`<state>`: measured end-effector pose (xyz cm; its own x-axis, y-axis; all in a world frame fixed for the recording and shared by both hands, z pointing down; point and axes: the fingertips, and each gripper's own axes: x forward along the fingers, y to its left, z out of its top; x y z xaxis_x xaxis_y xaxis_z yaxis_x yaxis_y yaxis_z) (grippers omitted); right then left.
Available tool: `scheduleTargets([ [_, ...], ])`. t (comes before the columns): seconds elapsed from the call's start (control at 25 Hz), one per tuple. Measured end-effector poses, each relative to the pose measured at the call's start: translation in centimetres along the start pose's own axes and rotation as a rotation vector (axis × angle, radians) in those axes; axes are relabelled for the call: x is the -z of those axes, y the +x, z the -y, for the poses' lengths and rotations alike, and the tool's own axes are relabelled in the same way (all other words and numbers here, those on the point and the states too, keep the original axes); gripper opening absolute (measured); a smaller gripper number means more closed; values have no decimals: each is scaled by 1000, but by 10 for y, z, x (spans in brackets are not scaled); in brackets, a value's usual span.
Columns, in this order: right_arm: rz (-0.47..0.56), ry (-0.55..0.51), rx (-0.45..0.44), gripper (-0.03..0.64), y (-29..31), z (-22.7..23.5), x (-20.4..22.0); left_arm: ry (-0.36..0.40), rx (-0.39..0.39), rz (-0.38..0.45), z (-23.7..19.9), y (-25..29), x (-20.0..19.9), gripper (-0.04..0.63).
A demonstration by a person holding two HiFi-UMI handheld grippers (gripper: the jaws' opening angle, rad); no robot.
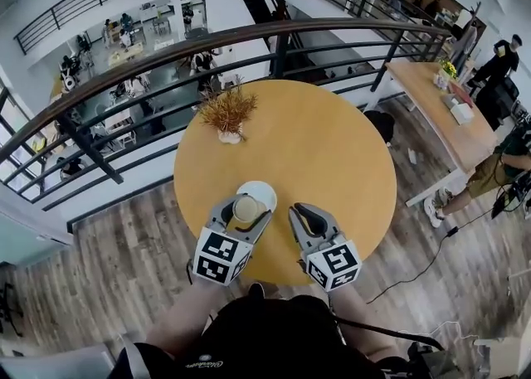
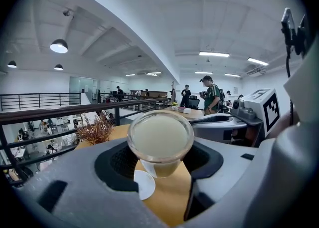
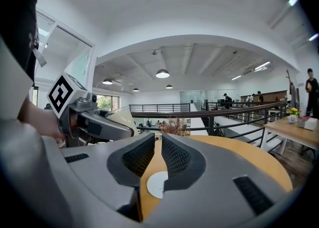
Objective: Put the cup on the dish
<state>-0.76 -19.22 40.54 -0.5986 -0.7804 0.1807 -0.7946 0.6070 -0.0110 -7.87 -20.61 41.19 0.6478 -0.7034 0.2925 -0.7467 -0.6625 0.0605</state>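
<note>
A clear cup of pale cloudy liquid hangs between the jaws of my left gripper, which is shut on it. The cup is over the near edge of a small white dish on the round yellow table. In the left gripper view the cup fills the gap between the pads, and the dish lies on the table below it. My right gripper hovers just right of the dish, shut with nothing in it. In the right gripper view its jaws stand nearly together, and the dish shows beneath them.
A dried plant in a small white pot stands at the table's far side. A dark metal railing curves behind the table above a lower floor. A long wooden table with people near it stands at the right.
</note>
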Motion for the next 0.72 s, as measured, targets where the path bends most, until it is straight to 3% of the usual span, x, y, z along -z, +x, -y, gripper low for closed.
scheduleTargets([
  [0.72,27,-10,-17,30,-5,6,-3,12,-30,-15,14,0,1,259],
])
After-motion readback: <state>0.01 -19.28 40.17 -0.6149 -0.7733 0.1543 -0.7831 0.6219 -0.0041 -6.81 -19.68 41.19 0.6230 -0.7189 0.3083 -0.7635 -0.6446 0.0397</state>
